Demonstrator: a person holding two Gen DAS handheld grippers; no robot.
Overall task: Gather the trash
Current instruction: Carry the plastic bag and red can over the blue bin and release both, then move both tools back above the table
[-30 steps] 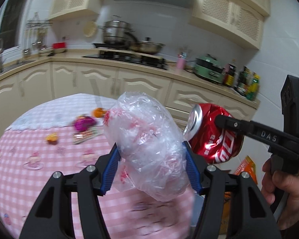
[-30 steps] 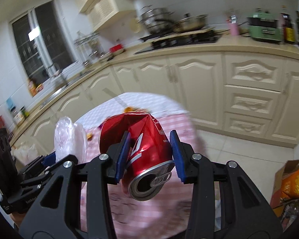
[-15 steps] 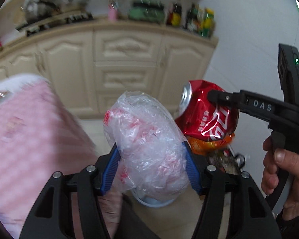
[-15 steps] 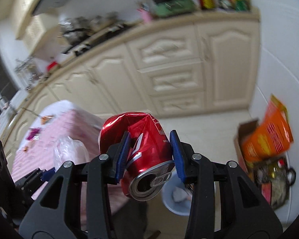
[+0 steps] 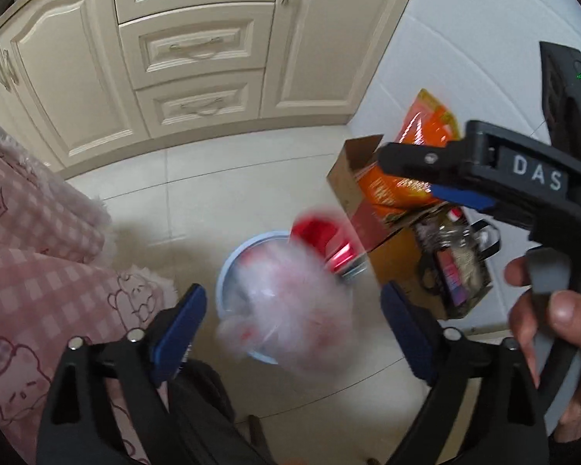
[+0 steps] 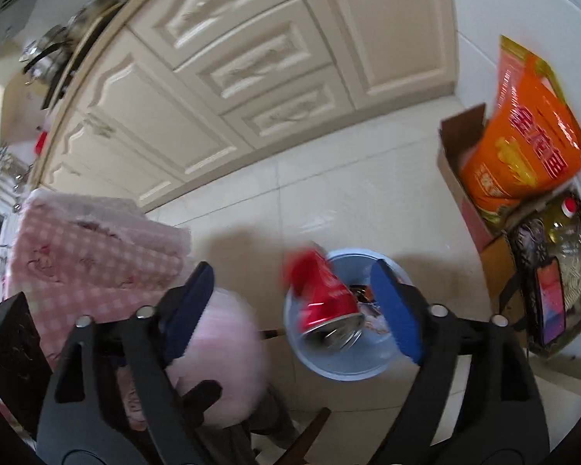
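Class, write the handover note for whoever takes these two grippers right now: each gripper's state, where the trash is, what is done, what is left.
Left gripper: jaws opening, crumpled plastic bag loose between them, blurred, above the blue bin.
Right gripper: jaws opening, crushed red can free of the pads, over the bin.
Done: both pieces released over the bin.
Left: check that both land inside; no other trash shows in these views.

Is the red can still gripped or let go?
Let go: the can is blurred, clear of the opening right gripper's pads, over the bin.
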